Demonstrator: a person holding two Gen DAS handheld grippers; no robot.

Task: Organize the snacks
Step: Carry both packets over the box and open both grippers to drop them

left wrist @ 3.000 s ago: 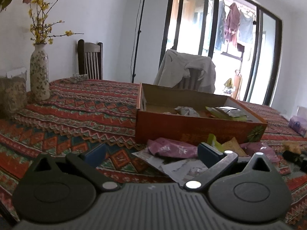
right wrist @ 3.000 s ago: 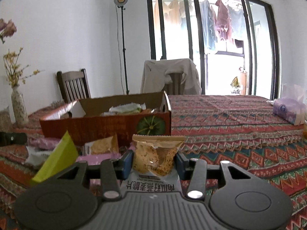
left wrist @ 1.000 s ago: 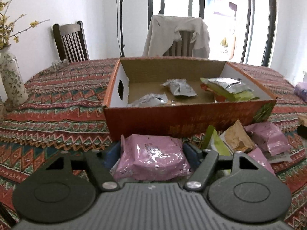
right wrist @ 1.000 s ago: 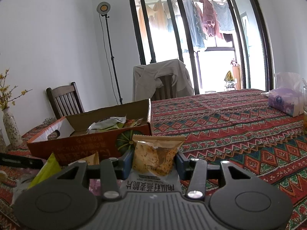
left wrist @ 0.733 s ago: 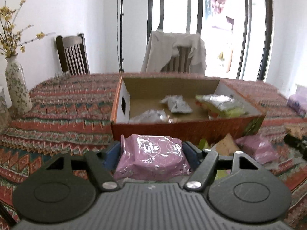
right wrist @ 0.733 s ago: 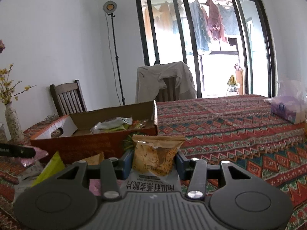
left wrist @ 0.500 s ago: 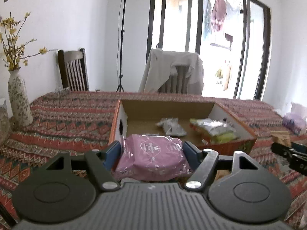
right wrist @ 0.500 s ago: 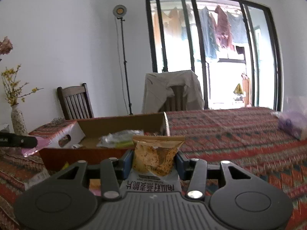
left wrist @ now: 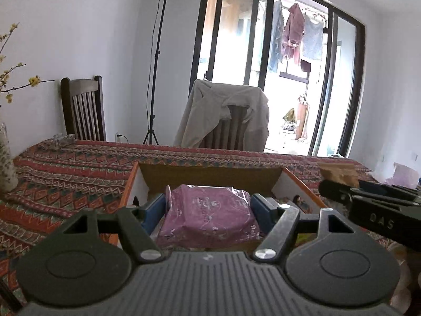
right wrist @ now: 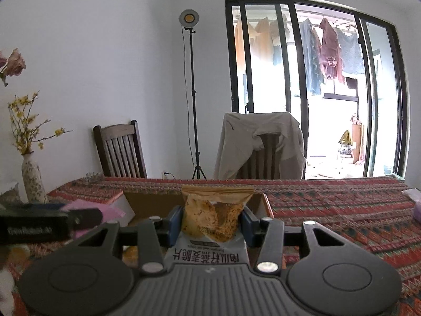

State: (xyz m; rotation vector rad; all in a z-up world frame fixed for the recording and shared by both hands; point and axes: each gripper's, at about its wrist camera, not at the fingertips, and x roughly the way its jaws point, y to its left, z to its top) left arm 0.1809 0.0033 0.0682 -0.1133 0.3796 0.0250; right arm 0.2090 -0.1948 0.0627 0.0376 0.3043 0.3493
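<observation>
Left gripper (left wrist: 208, 206): jaws clamped on pink snack pack (left wrist: 208, 214), held above cardboard box (left wrist: 210, 176) on worktop (left wrist: 65, 168), presumably for release inside. Right gripper (right wrist: 211, 221): jaws clamped on orange crisp packet (right wrist: 214, 214), raised over same box, likely awaiting drop

The right gripper's (left wrist: 339, 189) side reads "DAS"; the chip packet (right wrist: 214, 217) carries upside-down Chinese characters, seemingly 南瓜籽燕麦脆片; the left gripper's (right wrist: 86, 217) lettering is blurred; the pink packet's (left wrist: 208, 214) print is too faint to read.
</observation>
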